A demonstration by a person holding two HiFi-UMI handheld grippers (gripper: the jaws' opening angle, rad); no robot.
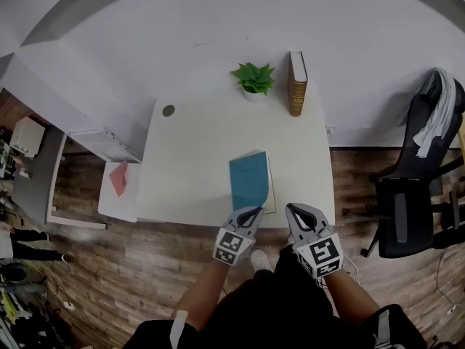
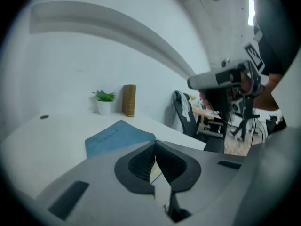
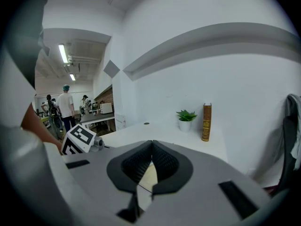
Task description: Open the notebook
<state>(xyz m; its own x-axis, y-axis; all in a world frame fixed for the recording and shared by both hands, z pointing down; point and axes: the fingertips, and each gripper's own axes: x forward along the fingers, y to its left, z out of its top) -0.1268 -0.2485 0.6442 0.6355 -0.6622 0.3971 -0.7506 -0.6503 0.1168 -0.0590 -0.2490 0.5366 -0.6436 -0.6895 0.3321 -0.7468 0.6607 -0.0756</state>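
Wood-plank floor, plain white wall; every place below is given from the notebook.

1. white table (image 1: pixel 189 158): carries the notebook at its near edge, within easy reach of the person standing there.
2. office chair (image 1: pixel 407 217): well to the notebook's right, off the table, with a pale garment (image 1: pixel 436 115) slung over its back. It looks parked out of the way.
3. low white shelf (image 1: pixel 120 198): left of the notebook and lower than the table, with a red sheet (image 1: pixel 118 178) on it.
4. notebook (image 1: pixel 249 180): blue cover, its near end lifted off the pale pages that show along its right side. Opening looks begun but not finished.
5. brown book (image 1: pixel 297 82): upright by the wall, beyond the notebook and slightly right.
6. left gripper (image 1: pixel 251 211): at the notebook's near edge, jaws pinched tight on the cover, a thin grip that takes the cover alone.
7. right gripper (image 1: pixel 290 209): just right of the notebook's near corner and apart from it, jaws together on nothing. It is likely standing by to steady the pages.
8. potted plant (image 1: pixel 253 78): beyond the notebook, by the wall.
9. small round disc (image 1: pixel 168 110): beyond the notebook, to the left.
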